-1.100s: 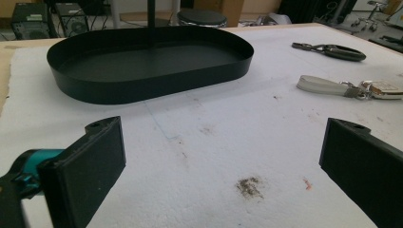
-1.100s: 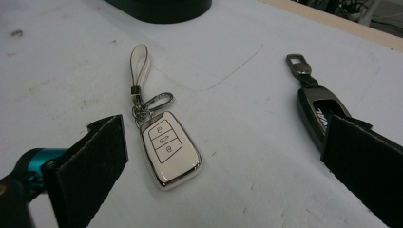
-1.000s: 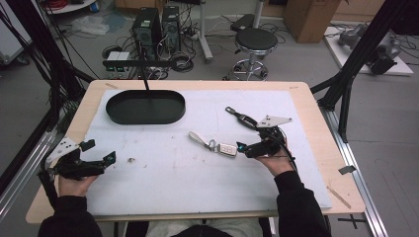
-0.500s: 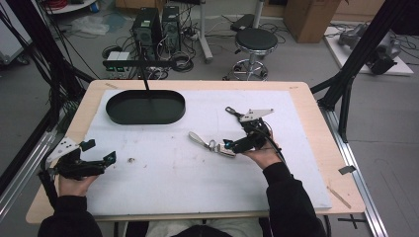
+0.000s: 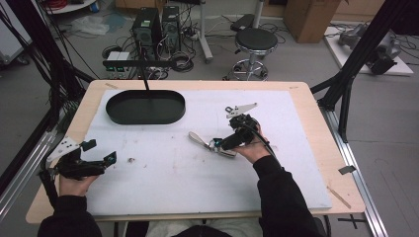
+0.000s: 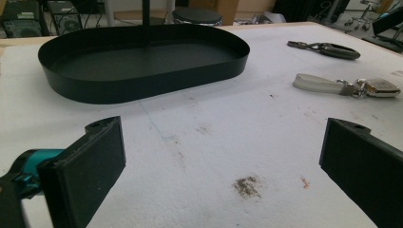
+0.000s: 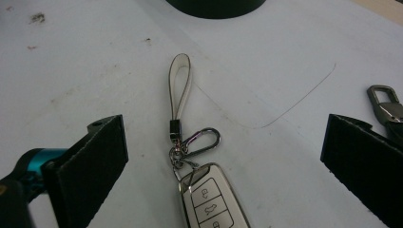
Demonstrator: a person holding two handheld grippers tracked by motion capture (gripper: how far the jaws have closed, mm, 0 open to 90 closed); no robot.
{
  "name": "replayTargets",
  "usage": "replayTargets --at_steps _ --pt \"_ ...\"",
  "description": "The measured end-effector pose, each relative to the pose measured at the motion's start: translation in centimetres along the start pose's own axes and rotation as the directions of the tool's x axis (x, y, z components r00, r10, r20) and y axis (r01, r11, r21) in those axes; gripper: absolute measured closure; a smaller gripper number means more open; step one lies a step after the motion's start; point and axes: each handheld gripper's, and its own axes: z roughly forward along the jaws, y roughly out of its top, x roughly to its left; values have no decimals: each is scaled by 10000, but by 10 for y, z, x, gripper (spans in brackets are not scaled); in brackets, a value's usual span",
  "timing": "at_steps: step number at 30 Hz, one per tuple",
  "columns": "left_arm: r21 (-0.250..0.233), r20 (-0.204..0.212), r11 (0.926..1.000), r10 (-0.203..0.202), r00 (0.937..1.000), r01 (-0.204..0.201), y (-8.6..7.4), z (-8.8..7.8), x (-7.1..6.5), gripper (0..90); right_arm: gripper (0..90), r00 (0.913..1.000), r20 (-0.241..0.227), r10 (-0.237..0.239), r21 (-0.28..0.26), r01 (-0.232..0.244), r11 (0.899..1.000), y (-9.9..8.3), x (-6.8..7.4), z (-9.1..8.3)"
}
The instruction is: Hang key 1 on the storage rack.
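Over the car key [image 7: 211, 199] on the white mat [image 5: 173, 182], the right gripper [image 5: 216, 144] hangs spread, apparently lining up a grab; the left gripper [image 5: 101, 158] rests spread, well apart.

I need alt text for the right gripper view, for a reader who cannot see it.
A white car key fob with a metal clip and a white strap loop lies on the white table between the open black jaws of the right gripper. A dark tray's edge sits beyond.

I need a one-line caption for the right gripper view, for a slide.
Open right gripper above a white car key fob with carabiner and white strap loop on the white table mat.
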Motion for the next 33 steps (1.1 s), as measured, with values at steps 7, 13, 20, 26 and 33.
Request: replayTargets --at_steps 7,13,20,26,33 --pt "-17 38 10000 -28 10000 28 0 0 1 19 9 9999 -67 -153 415 155 9990 8 2 13" --pt "-33 34 10000 -39 10000 40 0 0 2 19 9 9985 -359 -407 794 435 9959 16 11 31" --pt "-9 -1 10000 -42 10000 42 0 -1 3 19 9 9972 -557 -504 1168 566 9915 23 16 49" --pt "-64 -46 9999 -94 9999 94 0 -1 4 19 9 9944 -752 -748 1456 851 9857 32 19 64" --pt "-58 -43 9999 -90 10000 90 0 -1 5 19 42 9913 -1020 -833 2148 1037 9711 30 25 84"
